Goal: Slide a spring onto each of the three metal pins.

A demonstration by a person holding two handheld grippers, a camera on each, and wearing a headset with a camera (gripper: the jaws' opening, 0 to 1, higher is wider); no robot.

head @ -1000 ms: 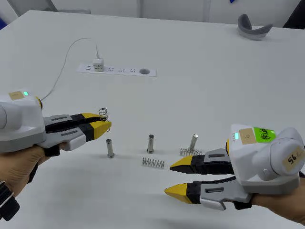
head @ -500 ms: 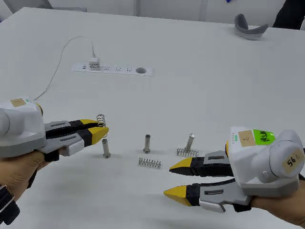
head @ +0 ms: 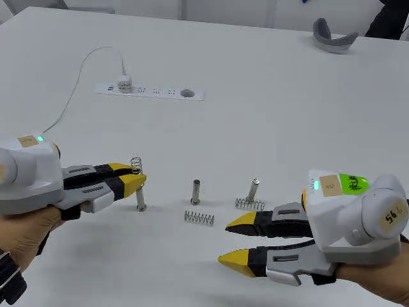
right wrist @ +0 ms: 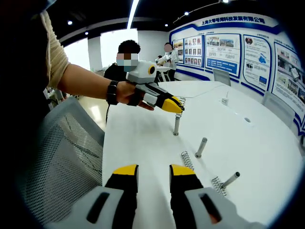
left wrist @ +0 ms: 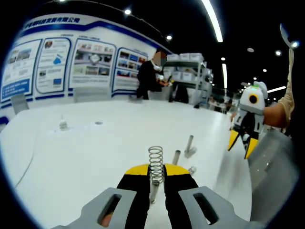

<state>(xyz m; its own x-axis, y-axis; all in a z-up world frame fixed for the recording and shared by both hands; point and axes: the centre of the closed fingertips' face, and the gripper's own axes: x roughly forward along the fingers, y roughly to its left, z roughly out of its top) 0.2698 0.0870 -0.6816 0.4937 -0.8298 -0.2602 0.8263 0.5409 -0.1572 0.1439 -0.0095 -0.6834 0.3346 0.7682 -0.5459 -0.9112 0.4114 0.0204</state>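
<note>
The left gripper (head: 132, 176) has its fingers (head: 124, 183) shut tight on one spring (head: 136, 164). The spring stands straight up out of the yellow tips. It hangs just above the left pin (head: 140, 199), and I cannot tell if it is right over the top. None of the three pins has a spring on it yet.

I think the job now is to put this spring on that pin. To do it well, keep the spring straight up and down. Bring its open bottom right over the top of the pin, then go down slowly. Let go only when the spring is around the pin. The pin just stands on the white surface (head: 275, 115), so a bump could knock it over.

Next comes the middle pin (head: 195, 191), standing up. A loose spring (head: 199, 218) lies flat just in front of it. The right pin (head: 253, 189) leans to one side, and the last spring (head: 250, 204) lies right by its foot.

The right gripper (head: 223, 242) waits low in front of the right pin. Its fingers are wide apart and hold nothing.

A second ago the held spring was higher and farther from the left pin. Now it is lower and closer. The right gripper has stayed put, and the pins and loose springs have not moved.
</note>
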